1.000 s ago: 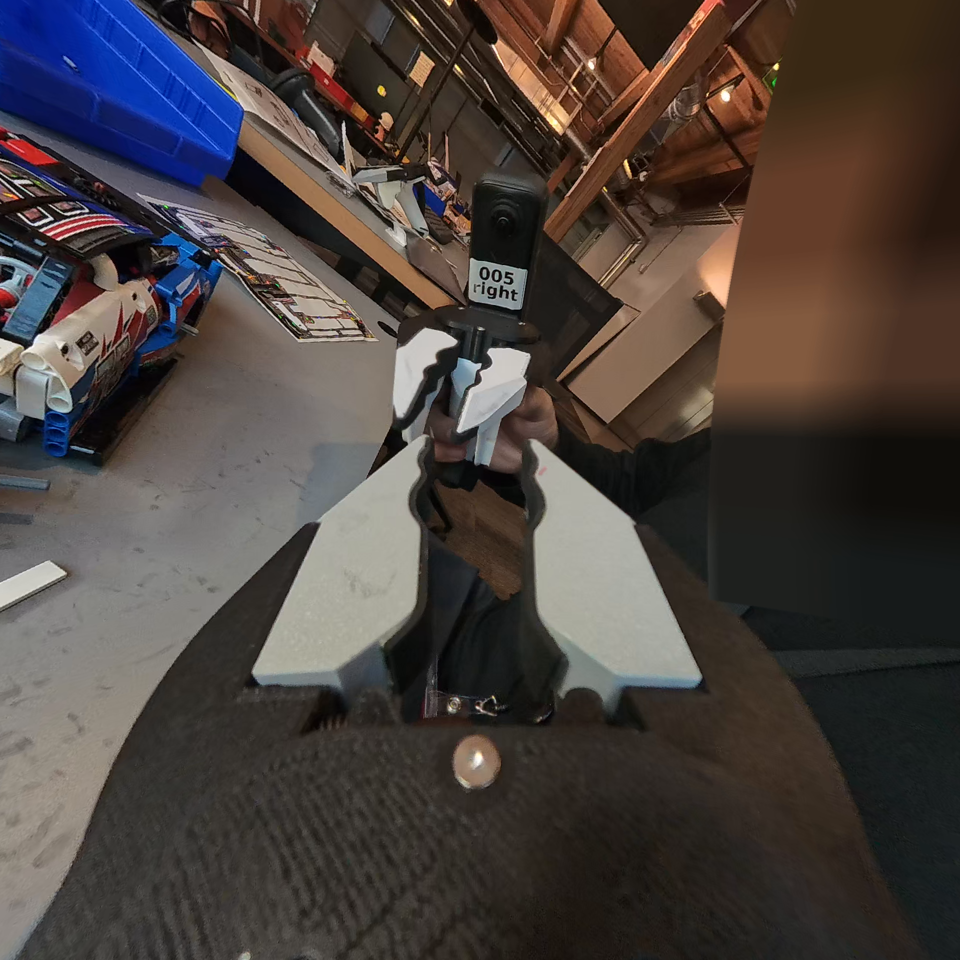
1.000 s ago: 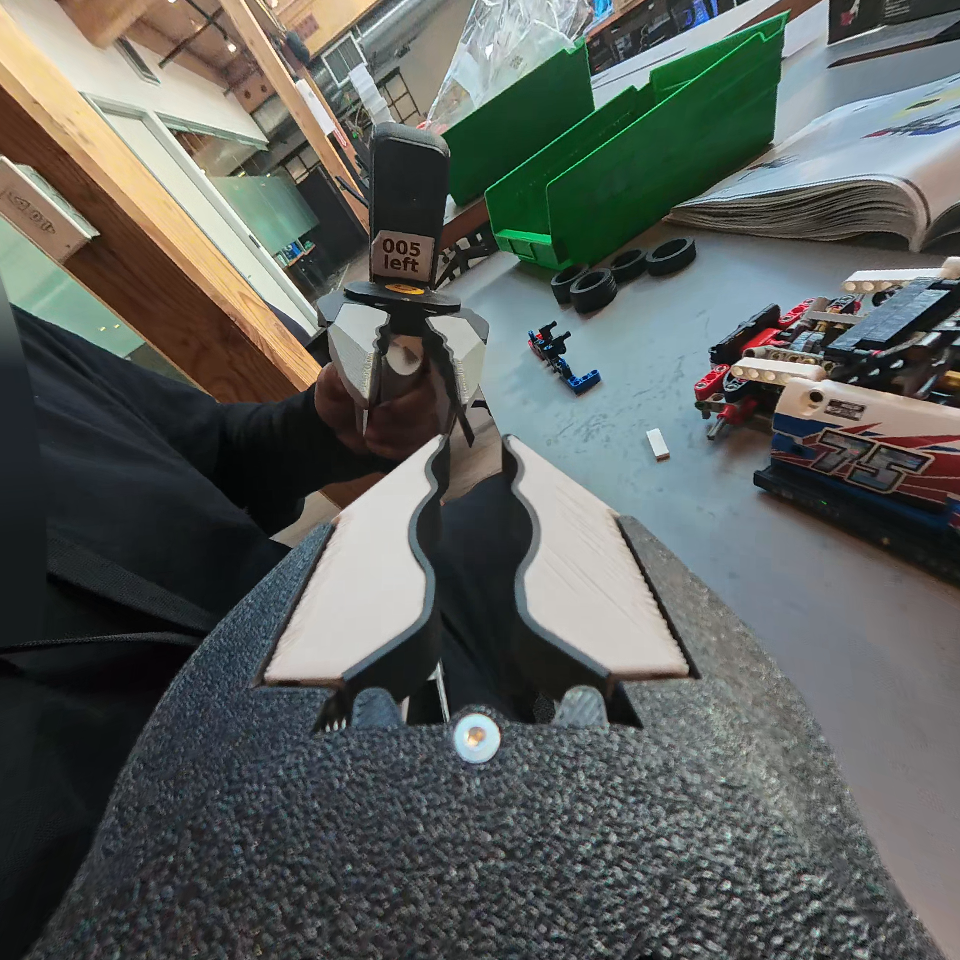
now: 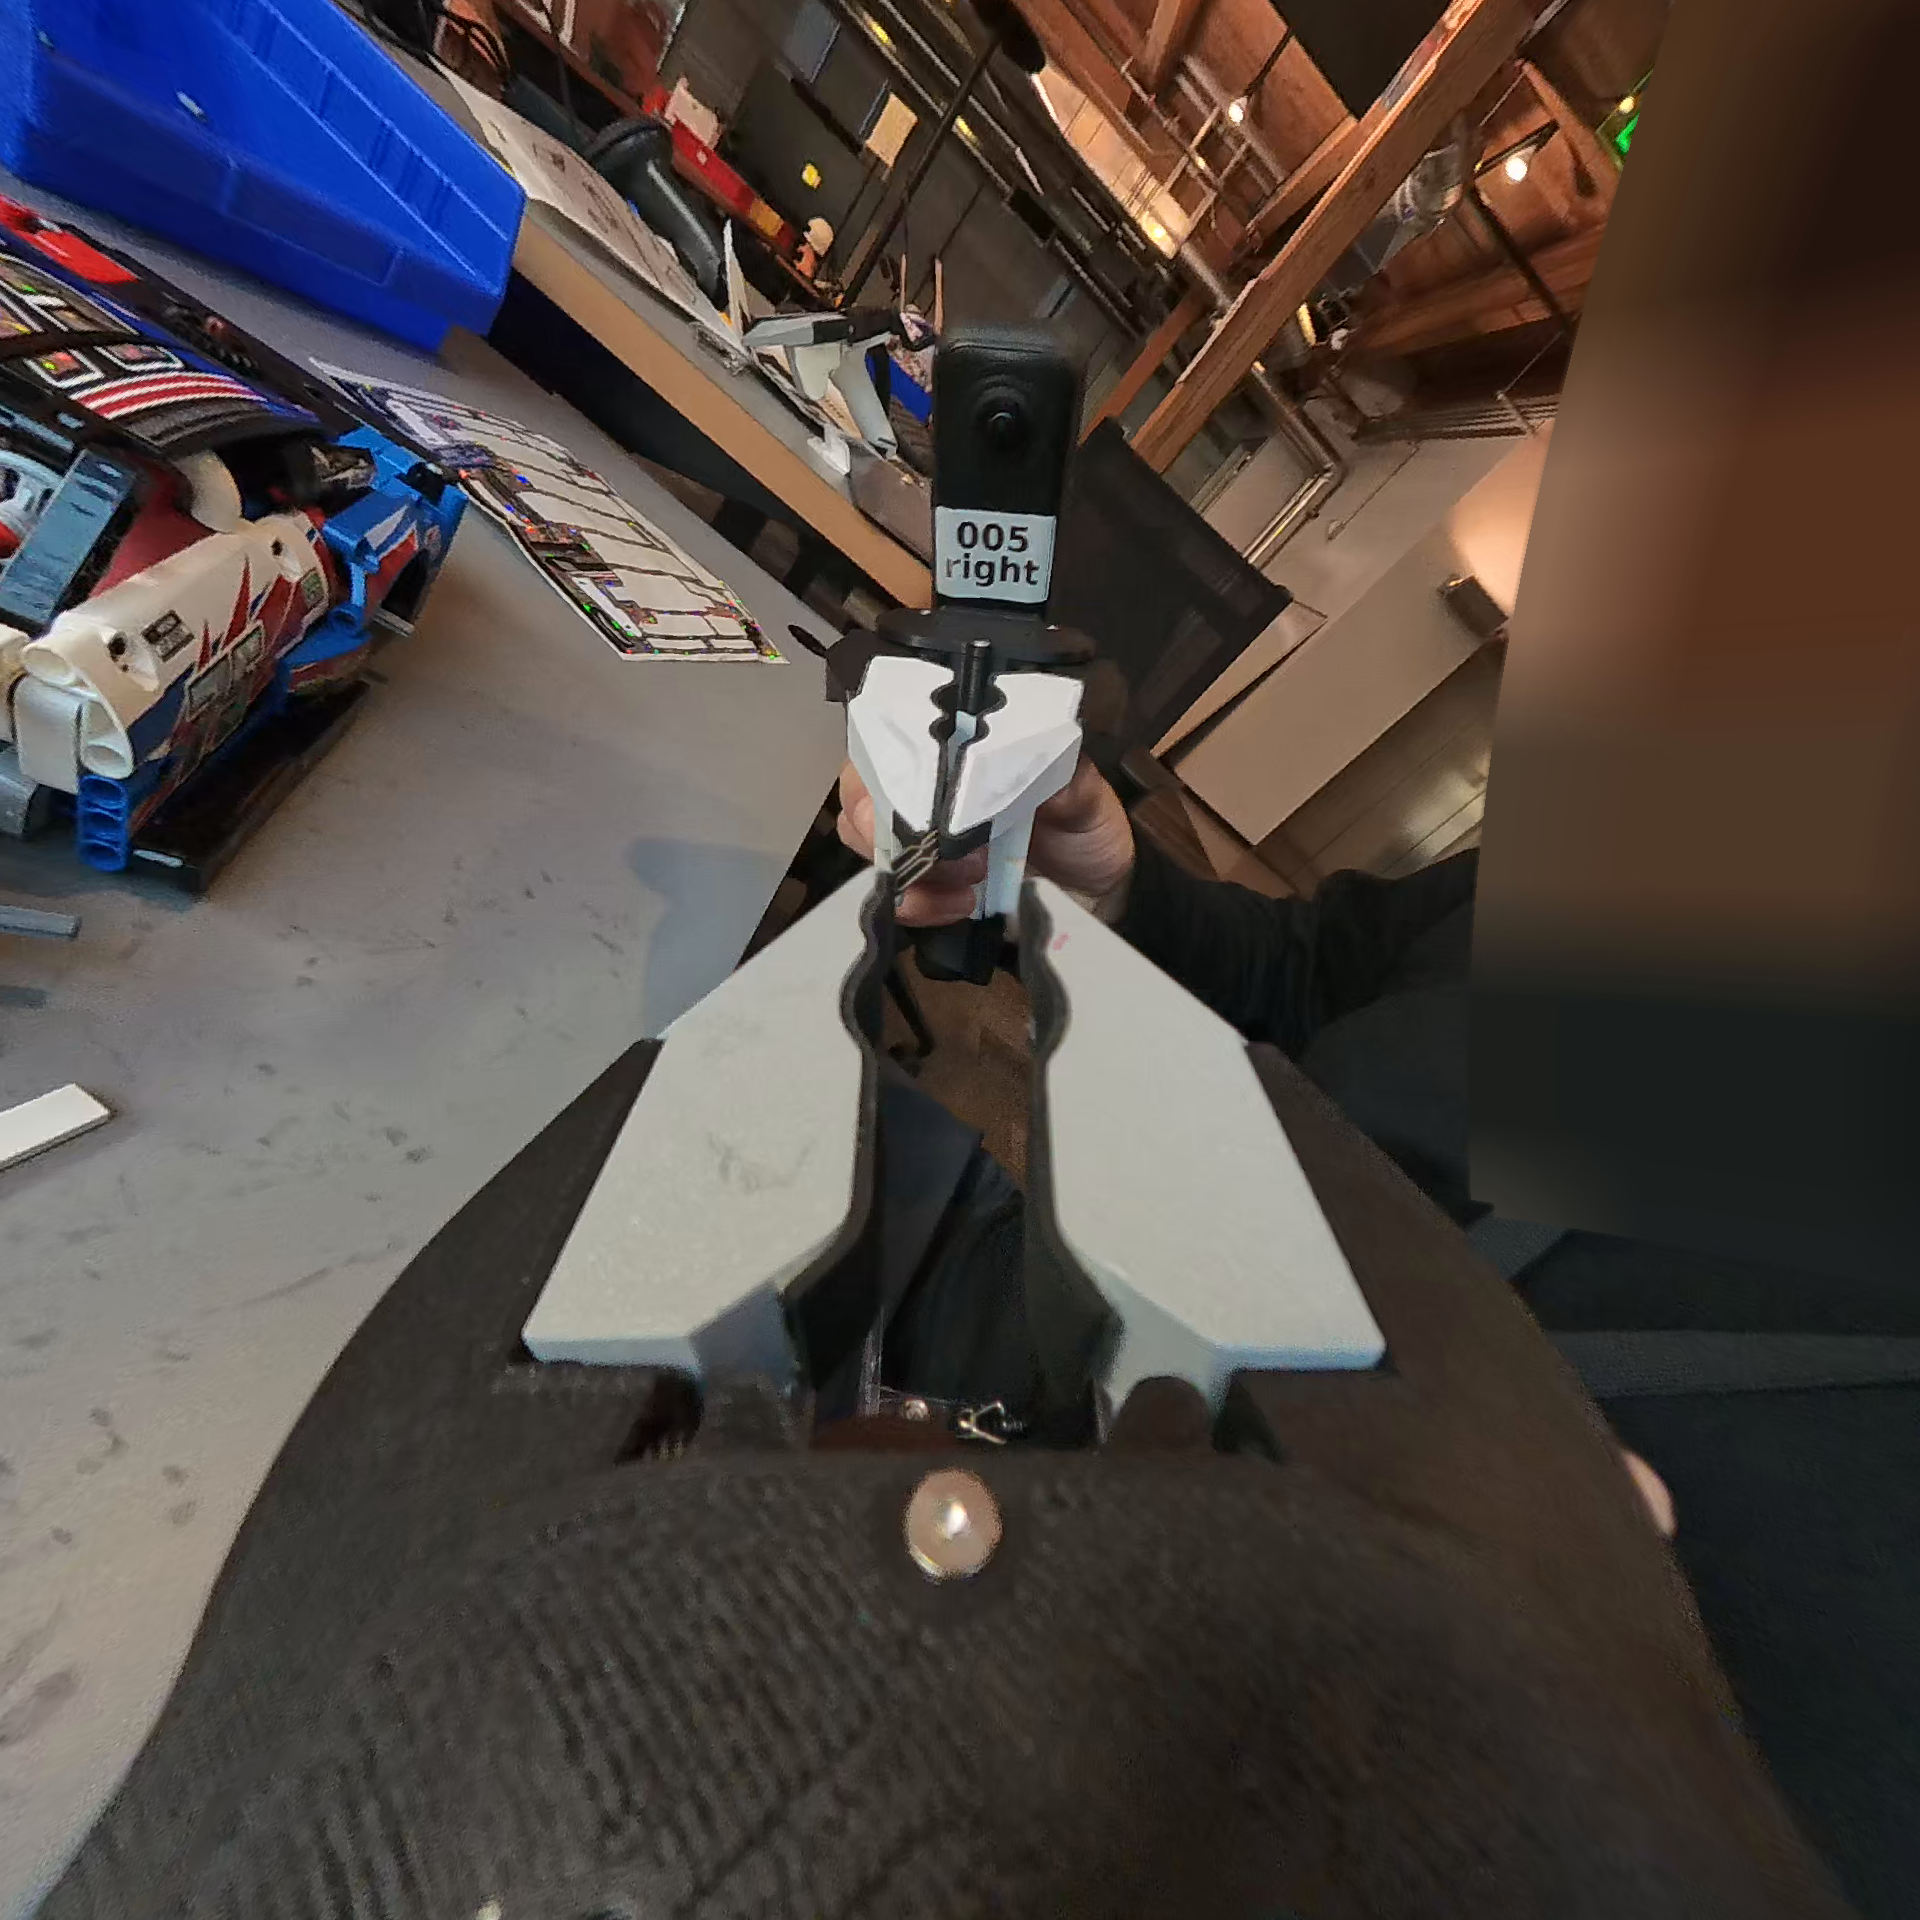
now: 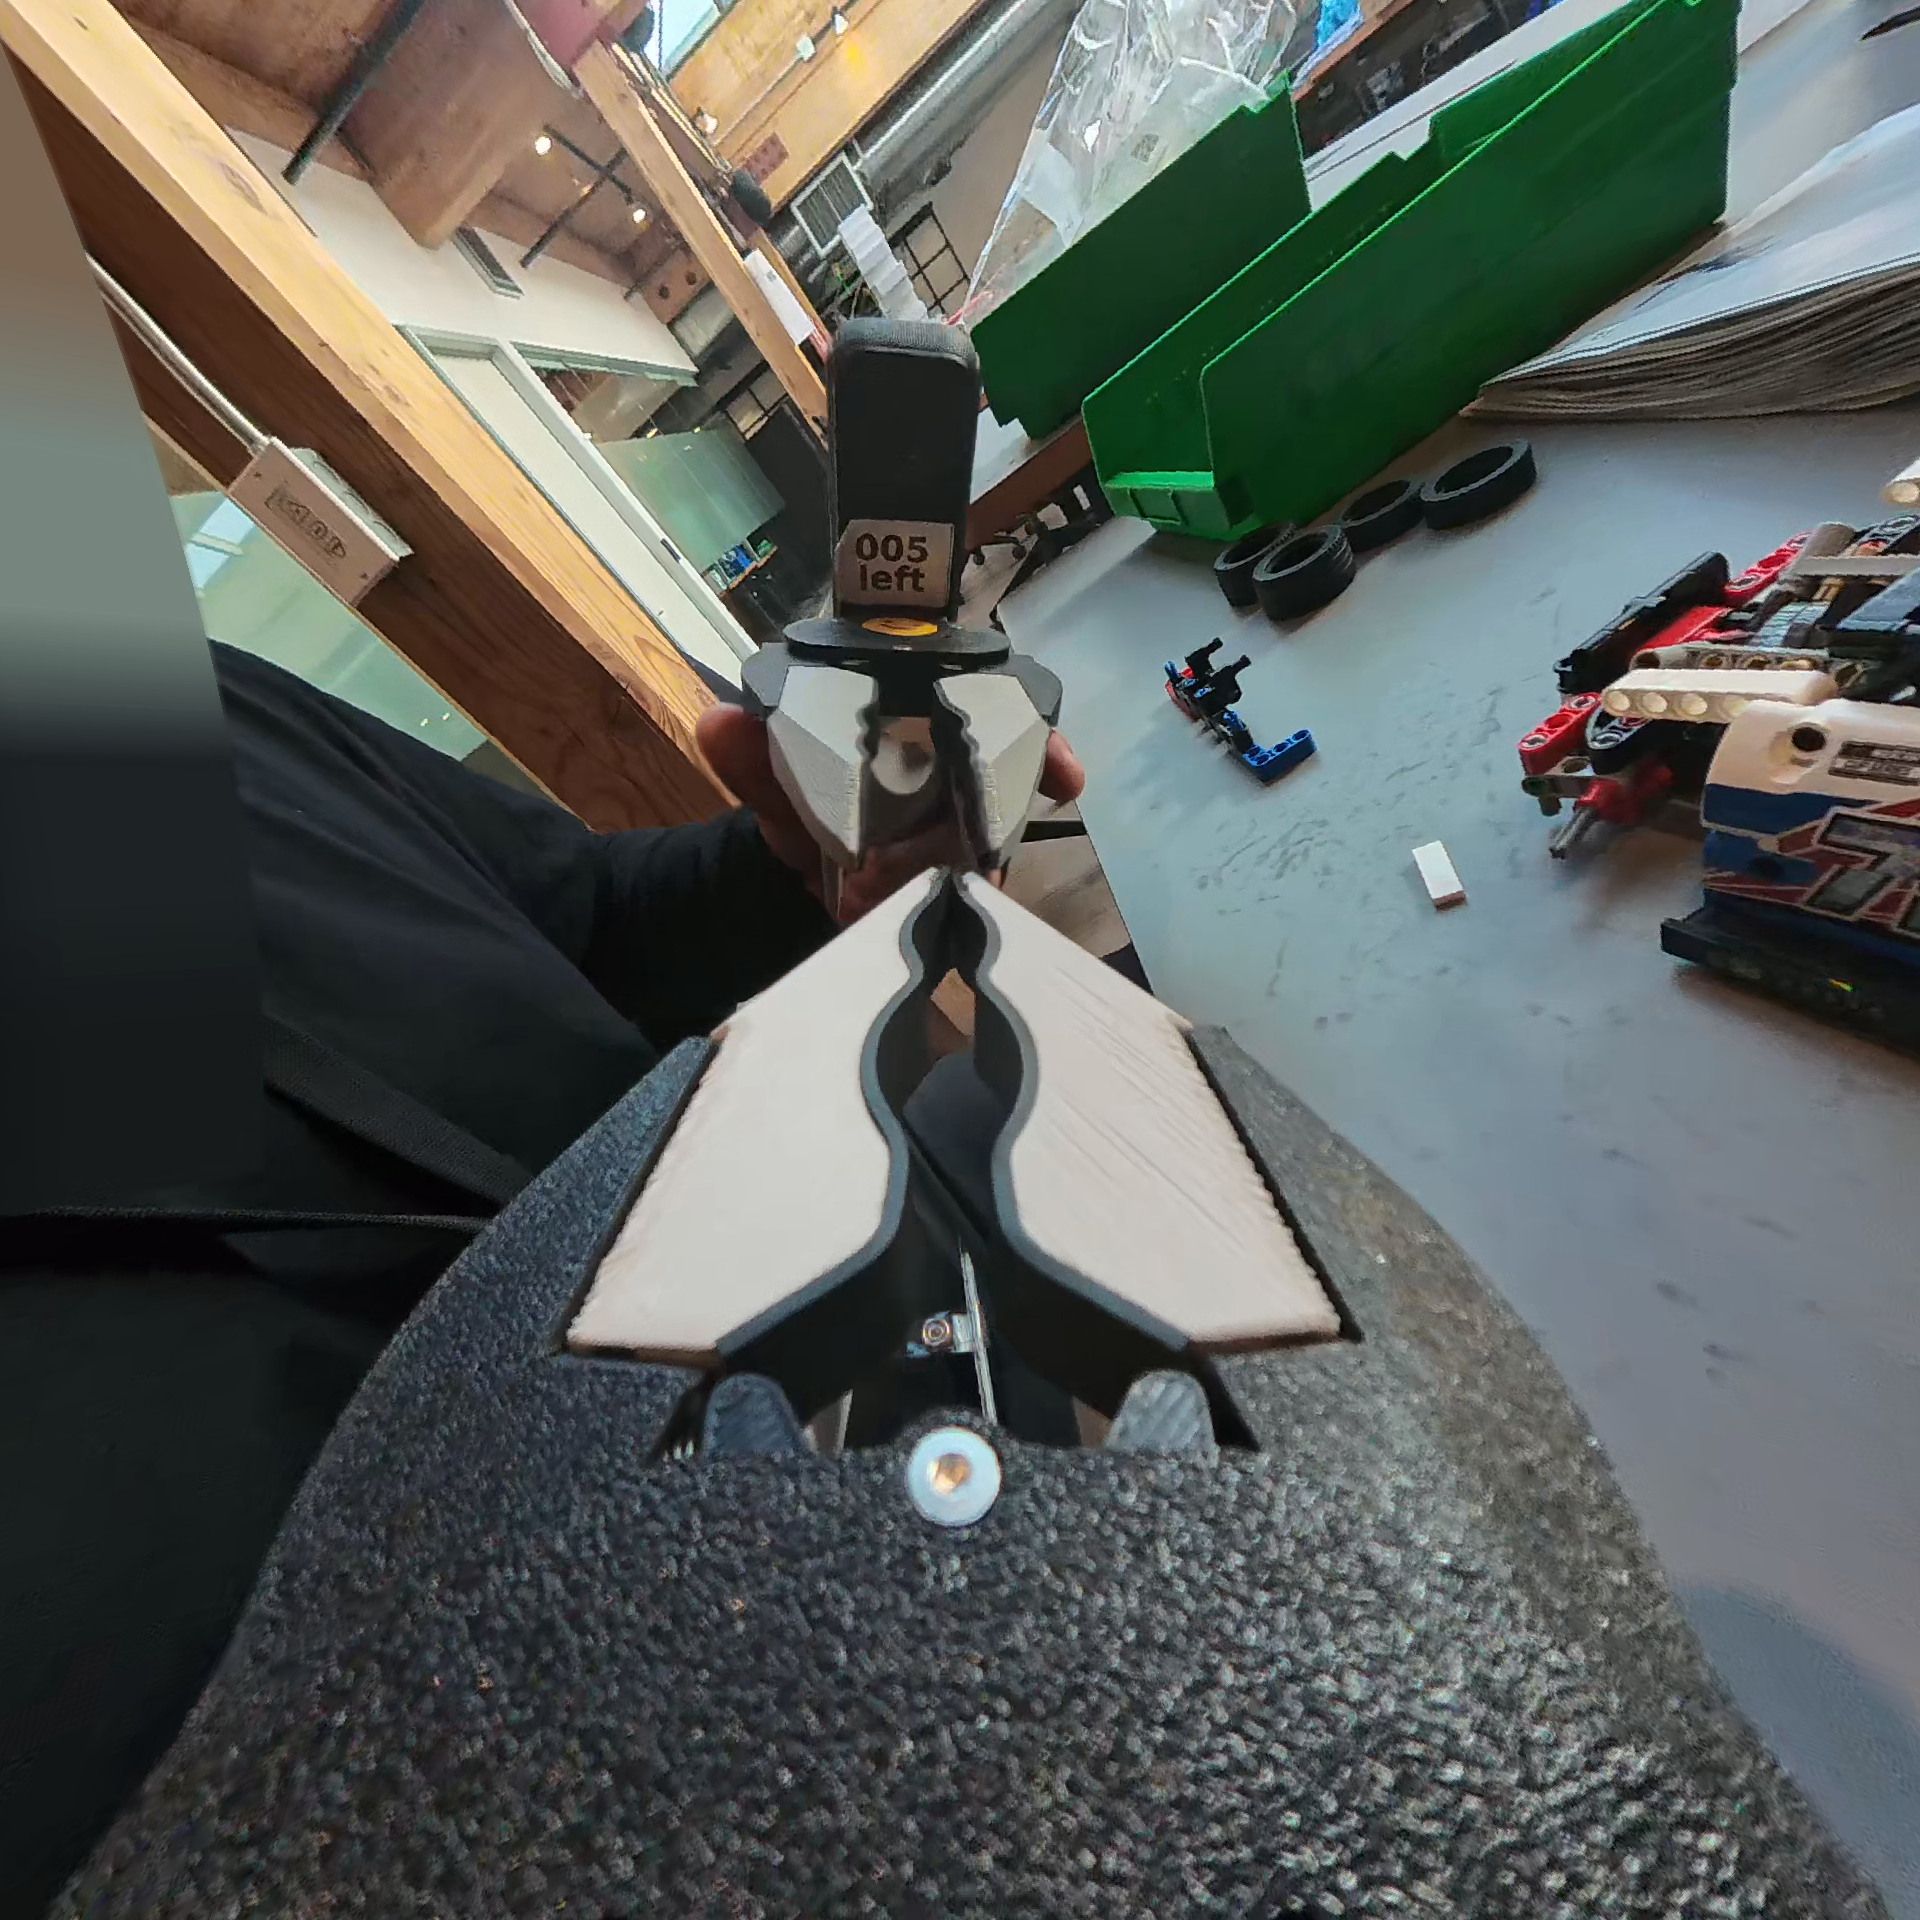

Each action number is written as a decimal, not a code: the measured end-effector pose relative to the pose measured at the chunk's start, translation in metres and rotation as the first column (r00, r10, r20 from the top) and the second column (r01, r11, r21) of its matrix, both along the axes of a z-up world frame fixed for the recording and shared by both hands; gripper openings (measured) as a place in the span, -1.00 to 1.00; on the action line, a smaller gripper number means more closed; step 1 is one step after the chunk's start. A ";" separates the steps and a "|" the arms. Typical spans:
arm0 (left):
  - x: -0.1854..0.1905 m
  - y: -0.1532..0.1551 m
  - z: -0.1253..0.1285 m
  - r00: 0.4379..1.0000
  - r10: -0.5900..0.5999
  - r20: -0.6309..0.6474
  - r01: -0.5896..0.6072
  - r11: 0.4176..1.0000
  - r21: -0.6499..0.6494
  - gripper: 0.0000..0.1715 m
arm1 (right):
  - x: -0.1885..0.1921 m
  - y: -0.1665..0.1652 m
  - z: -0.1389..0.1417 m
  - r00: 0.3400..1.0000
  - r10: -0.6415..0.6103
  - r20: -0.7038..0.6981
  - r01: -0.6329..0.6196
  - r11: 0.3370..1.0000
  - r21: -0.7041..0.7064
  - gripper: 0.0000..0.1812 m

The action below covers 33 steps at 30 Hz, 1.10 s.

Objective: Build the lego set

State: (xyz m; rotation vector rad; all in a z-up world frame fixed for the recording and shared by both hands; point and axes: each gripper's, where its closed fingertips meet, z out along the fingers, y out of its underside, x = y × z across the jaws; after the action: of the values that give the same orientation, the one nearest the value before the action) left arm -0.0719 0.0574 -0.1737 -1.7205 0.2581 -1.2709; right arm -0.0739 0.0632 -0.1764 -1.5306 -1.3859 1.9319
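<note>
Right gripper (image 4: pixel 951 883) fingers nearly together, tips touching or almost, wavy gap behind them, nothing visibly pinched; in the left wrist view the same gripper (image 3: pixel 920 862) shows from the front with its white fingers closed up. Left gripper (image 3: pixel 951 914) fingers apart with a clear gap at the tips, holding nothing; seen from the right wrist view (image 4: pixel 971 862) its grey fingers also stand spread. The two grippers point at each other, tips near, both held up off the table edge in front of the person's dark clothing. A hand (image 3: pixel 1081 831) wraps the right gripper's handle, another hand (image 4: pixel 748 748) holds the left one. Lego car (image 4: pixel 1787 758), red, white and blue, partly built, sits on the grey table (image 4: pixel 1455 1091) well off to the right gripper's right; same car (image 3: pixel 177 623) at the left edge of the left wrist view. Near it on the table: small white flat piece (image 4: pixel 1439 875), small blue and black subassembly (image 4: pixel 1236 707), four black tyres (image 4: pixel 1371 530) beside green bins (image 4: pixel 1403 343). Open instruction book (image 4: pixel 1766 322) behind the car. In the left wrist view a sticker sheet (image 3: pixel 592 540) lies past the car, a blue bin (image 3: pixel 239 156) behind it, a white strip (image 3: pixel 47 1127) at the left edge.
</note>
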 end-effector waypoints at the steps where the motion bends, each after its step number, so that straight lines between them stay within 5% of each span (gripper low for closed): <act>1: -0.002 0.000 0.003 1.000 0.002 0.021 -0.003 1.000 0.009 -0.76 | 0.000 -0.001 -0.001 1.000 -0.002 0.002 0.002 1.000 0.010 -1.00; 3: -0.003 0.000 0.005 0.998 -0.015 0.056 0.015 1.000 0.007 -0.76 | 0.000 -0.004 0.000 1.000 0.004 -0.002 -0.004 1.000 0.021 -1.00; 9: 0.005 -0.018 0.019 0.973 -0.171 0.155 0.160 0.984 0.084 -0.03 | 0.001 -0.004 0.001 1.000 -0.002 -0.001 0.002 0.999 0.050 -1.00; 10: 0.003 -0.009 0.010 0.986 -0.112 0.123 0.109 0.993 0.032 0.57 | 0.004 -0.008 0.006 0.999 0.024 -0.026 -0.023 0.999 0.035 -1.00; 12: -0.008 -0.002 -0.004 0.995 -0.060 0.083 0.060 0.998 -0.001 0.54 | 0.008 -0.006 0.018 0.997 0.025 -0.066 -0.026 1.000 -0.009 -1.00; 15: -0.021 -0.006 0.014 0.978 -0.063 0.199 0.059 0.998 0.023 0.60 | 0.010 0.011 0.011 0.999 -0.046 -0.017 0.046 0.998 0.036 -1.00; 19: -0.034 -0.005 -0.010 0.998 0.005 -0.070 -0.004 1.000 0.023 0.48 | 0.009 0.019 -0.020 0.984 -0.059 0.165 0.068 0.997 -0.048 -1.00; 24: -0.051 -0.006 -0.049 0.855 0.072 -0.514 -0.037 0.996 0.079 -0.22 | 0.003 0.007 -0.049 0.947 0.001 0.323 0.032 0.995 -0.096 -1.00; 27: -0.053 -0.005 -0.064 0.773 0.039 -0.633 0.001 0.998 0.063 -0.52 | -0.001 0.002 -0.056 0.919 0.064 0.388 -0.008 0.989 -0.144 -1.00; 33: -0.056 -0.002 -0.082 0.660 -0.012 -0.751 0.101 0.992 0.073 -0.70 | -0.009 0.003 -0.070 0.848 0.130 0.514 -0.022 0.977 -0.211 -1.00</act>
State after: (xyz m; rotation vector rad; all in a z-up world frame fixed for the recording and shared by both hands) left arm -0.1275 0.0551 -0.2560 -2.0758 0.8573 -0.4847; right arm -0.0831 0.0660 -0.2469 -2.2633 -1.5056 1.8108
